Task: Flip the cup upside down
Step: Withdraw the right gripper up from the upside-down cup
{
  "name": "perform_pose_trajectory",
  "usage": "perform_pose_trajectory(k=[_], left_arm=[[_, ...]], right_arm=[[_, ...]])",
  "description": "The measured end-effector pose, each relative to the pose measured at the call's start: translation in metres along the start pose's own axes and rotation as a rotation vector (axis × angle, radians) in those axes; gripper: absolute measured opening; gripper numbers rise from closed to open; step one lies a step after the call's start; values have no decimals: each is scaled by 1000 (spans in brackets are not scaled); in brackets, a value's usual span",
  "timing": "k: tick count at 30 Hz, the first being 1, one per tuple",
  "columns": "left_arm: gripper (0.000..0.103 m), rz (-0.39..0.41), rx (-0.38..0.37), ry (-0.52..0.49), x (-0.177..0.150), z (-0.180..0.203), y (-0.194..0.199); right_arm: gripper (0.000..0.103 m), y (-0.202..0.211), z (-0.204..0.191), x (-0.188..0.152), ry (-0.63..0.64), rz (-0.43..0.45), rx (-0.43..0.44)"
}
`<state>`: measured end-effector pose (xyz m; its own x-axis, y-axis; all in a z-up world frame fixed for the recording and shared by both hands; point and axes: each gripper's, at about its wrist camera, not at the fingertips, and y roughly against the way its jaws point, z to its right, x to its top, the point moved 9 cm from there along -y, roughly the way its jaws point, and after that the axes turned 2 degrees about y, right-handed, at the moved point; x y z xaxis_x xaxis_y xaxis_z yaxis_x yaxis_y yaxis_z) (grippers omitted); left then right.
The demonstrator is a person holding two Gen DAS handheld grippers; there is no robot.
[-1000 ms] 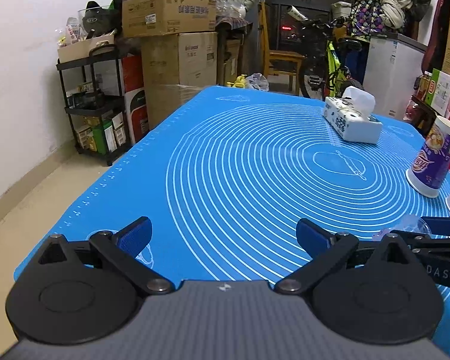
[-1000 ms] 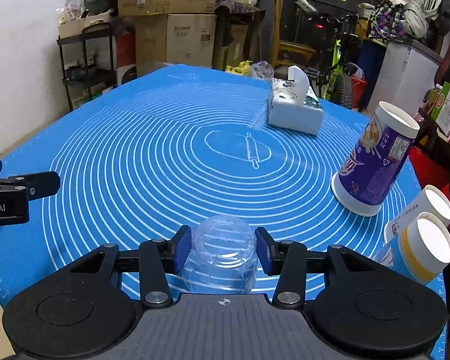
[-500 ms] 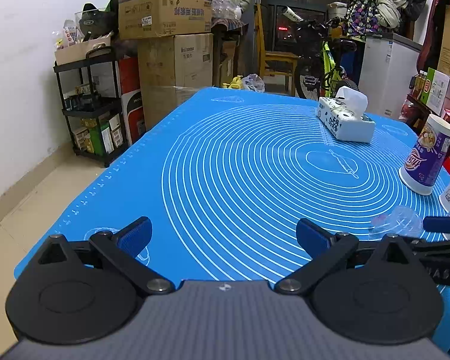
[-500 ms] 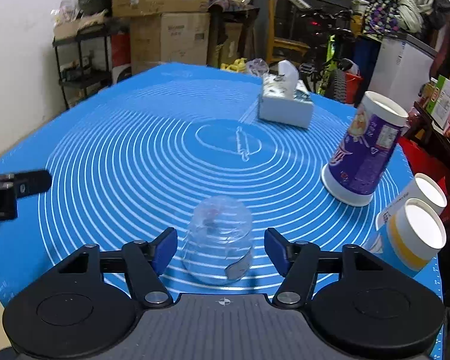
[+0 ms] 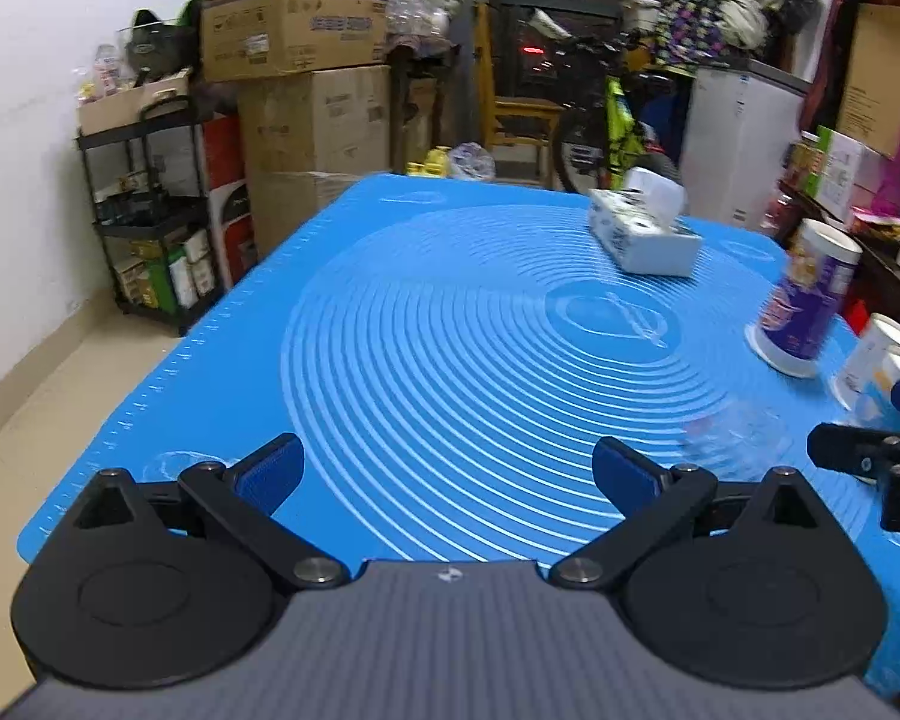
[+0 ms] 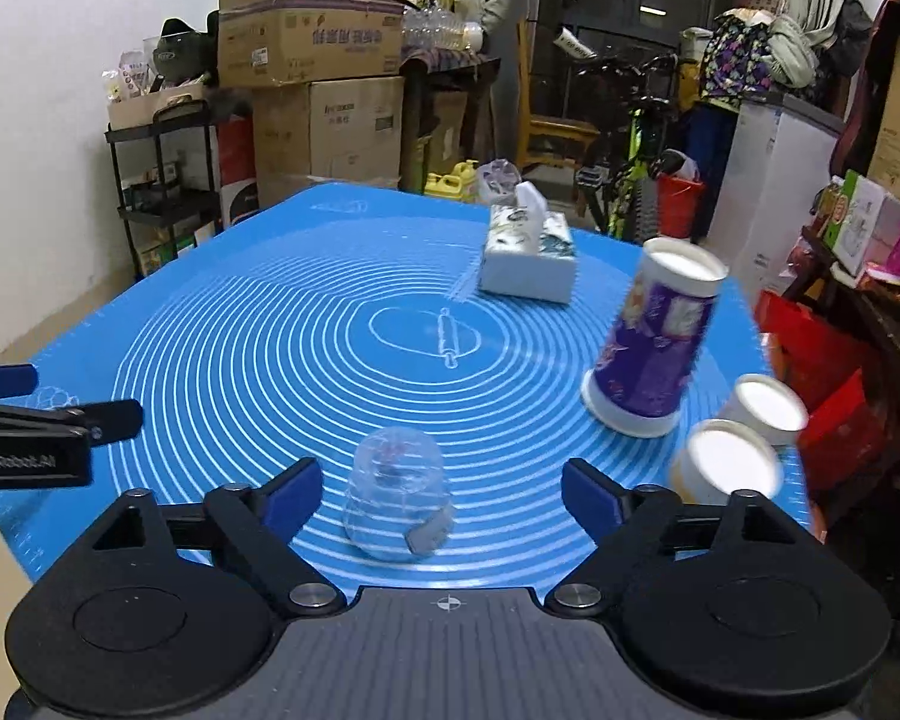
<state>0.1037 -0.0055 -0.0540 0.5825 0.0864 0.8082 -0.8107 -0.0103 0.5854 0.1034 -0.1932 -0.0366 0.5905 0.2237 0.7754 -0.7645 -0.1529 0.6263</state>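
Observation:
A clear plastic cup (image 6: 397,495) stands upside down on the blue mat (image 6: 258,360), mouth down, between and just ahead of my right gripper's (image 6: 442,486) open fingers, touching neither. In the left wrist view the cup (image 5: 729,435) is a blurred clear shape at the right. My left gripper (image 5: 447,468) is open and empty over the near left part of the mat (image 5: 450,330). The right gripper's fingertip (image 5: 858,456) shows at the far right of the left wrist view.
A tissue box (image 6: 528,261) lies at the back of the mat. A tall purple paper cup (image 6: 654,342) stands upside down at the right, with two small white paper cups (image 6: 744,438) beside it. Boxes, shelves and a bicycle stand beyond the table.
My right gripper let go of the clear cup, opened wide and drew back. The cup stays upside down on the mat. The left gripper stayed open and turned slightly right.

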Motion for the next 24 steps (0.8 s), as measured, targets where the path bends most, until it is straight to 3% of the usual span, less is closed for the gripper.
perform_pose_trajectory(k=[11,24], left_arm=[[101,-52,-118,-97,-22,56,38],[101,-86,-135,-185,-52,84,59]], right_arm=[[95,58,15,-27,-27,-35,-12],[95,75,27,-69,-59,-102,-21]])
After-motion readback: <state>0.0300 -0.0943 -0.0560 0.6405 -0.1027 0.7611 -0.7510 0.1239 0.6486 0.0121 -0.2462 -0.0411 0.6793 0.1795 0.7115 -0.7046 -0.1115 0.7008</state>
